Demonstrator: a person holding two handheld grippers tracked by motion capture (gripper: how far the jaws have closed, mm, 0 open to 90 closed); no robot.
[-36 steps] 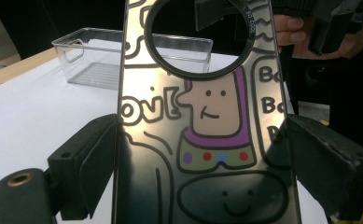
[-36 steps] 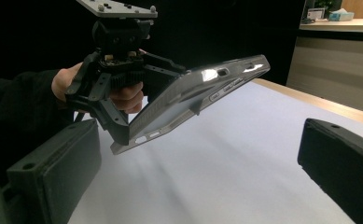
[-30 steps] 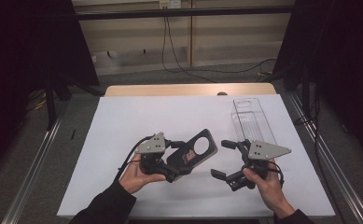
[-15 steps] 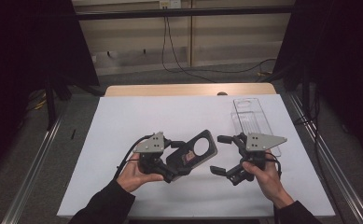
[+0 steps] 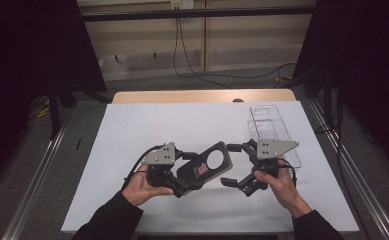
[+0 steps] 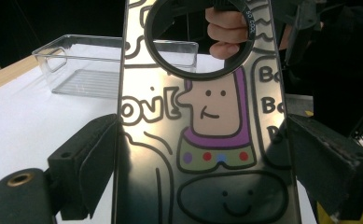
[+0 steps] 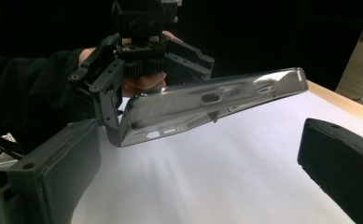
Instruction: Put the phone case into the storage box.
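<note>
Left tool (image 5: pixel 184 186) grips phone case (image 5: pixel 207 165) over white table (image 5: pixel 132 135); dark room.

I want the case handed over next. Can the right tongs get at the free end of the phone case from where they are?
Probably yes: the right tongs stand open beside the phone case, whose ringed end juts clear of the left tongs, with nothing between.
</note>
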